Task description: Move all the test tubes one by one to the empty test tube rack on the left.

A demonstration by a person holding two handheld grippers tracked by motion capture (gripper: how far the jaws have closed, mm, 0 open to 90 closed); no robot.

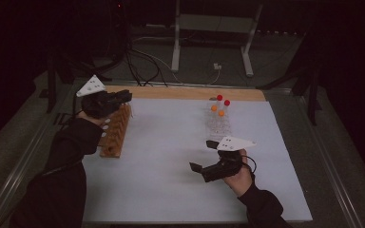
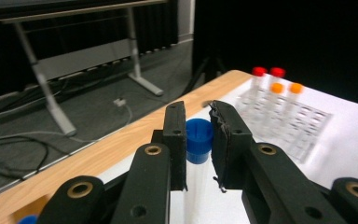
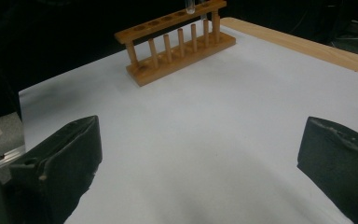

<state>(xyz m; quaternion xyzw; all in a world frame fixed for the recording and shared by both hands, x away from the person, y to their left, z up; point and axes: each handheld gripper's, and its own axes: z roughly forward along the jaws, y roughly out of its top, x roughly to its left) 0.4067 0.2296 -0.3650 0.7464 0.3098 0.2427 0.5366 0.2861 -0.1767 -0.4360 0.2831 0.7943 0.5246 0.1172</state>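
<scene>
A clear tube with a blue cap [image 2: 199, 140] is clamped between the black jaws of my left gripper [image 2: 197, 122]. From above, that left gripper [image 1: 123, 97] hovers over the far end of the wooden tube rack [image 1: 115, 130] at the mat's left edge. My right gripper [image 1: 202, 155] stands wide open over the white mat [image 1: 171, 142], with nothing between its fingers [image 3: 70, 154]. In the right gripper view the wooden rack [image 3: 182, 44] lies ahead, with a clear tube [image 3: 190, 5] above its far end.
A clear plastic rack [image 1: 218, 123] at the back right of the mat holds tubes with red caps [image 2: 259, 71] and orange caps [image 2: 277, 87]. A bare wooden strip [image 1: 195, 93] runs along the table's far edge. Beyond it are floor cables and a white stand's legs.
</scene>
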